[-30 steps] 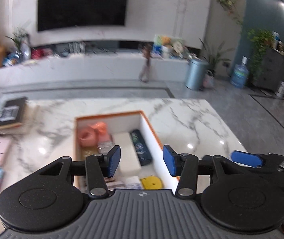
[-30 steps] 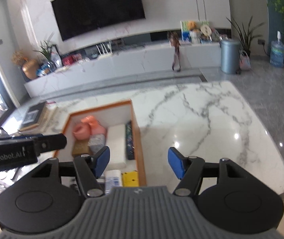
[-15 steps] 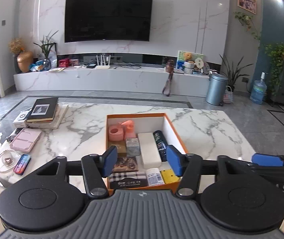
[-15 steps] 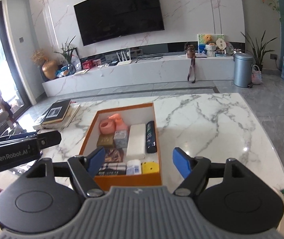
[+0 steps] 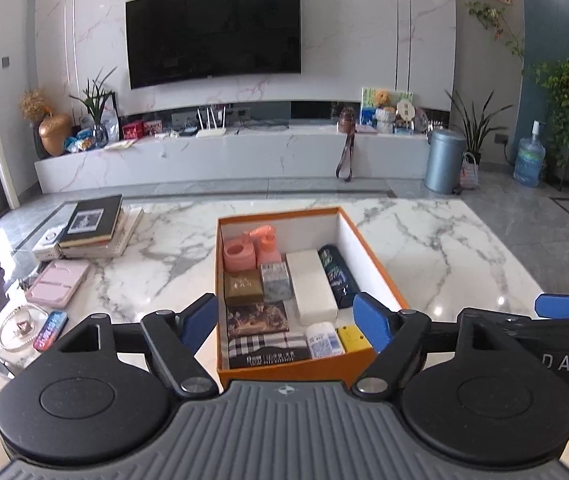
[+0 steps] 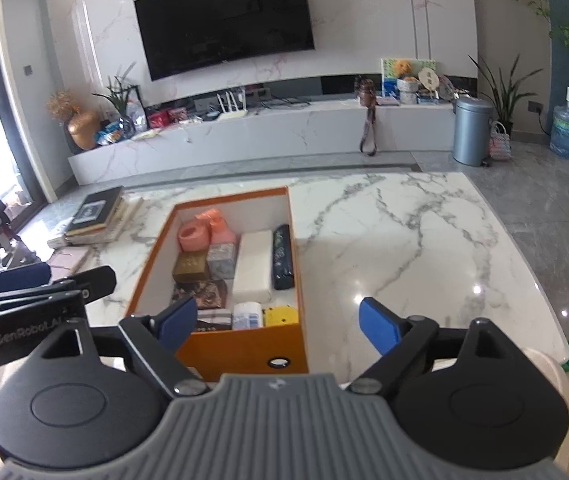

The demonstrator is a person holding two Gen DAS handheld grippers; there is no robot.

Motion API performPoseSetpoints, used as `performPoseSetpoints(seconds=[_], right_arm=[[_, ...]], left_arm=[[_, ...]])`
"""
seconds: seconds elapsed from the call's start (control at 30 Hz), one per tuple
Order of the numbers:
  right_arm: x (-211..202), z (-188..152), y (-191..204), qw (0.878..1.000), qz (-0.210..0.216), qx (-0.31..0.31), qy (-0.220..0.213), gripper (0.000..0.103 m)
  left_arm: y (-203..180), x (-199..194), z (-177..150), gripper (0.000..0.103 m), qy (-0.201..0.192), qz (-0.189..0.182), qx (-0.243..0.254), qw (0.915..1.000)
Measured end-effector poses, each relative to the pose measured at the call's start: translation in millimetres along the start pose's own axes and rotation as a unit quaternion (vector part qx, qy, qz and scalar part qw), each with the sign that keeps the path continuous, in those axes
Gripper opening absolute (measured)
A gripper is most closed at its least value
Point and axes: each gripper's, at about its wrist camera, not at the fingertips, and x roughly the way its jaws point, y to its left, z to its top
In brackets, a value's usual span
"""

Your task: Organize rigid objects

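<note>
In the left wrist view the orange box (image 5: 298, 368) sits at centre frame on the marble table (image 5: 436, 248), packed with a pink dispenser (image 5: 248, 248), a white block (image 5: 310, 284), a dark tube (image 5: 336, 274) and a small yellow item (image 5: 351, 338); the left gripper (image 5: 288, 322) frames its near end, jaws opening, nothing pressed between them; in the right wrist view the right gripper (image 6: 278, 322) hangs over the box's near right corner, jaws likewise opening and empty; a stack of books (image 5: 96, 226) lies at middle left.
</note>
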Motion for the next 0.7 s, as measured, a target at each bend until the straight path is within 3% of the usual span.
performPoseSetpoints(seconds=[0.3, 0.7], right_arm=[[29, -10, -1, 0.999, -0.008, -0.006, 0.035, 0.09], [27, -13, 7, 1.0, -0.009, -0.026, -0.003, 0.09]], left_arm=[[0, 24, -13, 0.091, 0.039, -0.005, 0.007, 0.9992], [7, 29, -14, 0.091, 0.046, -0.002, 0.003, 0.9989]])
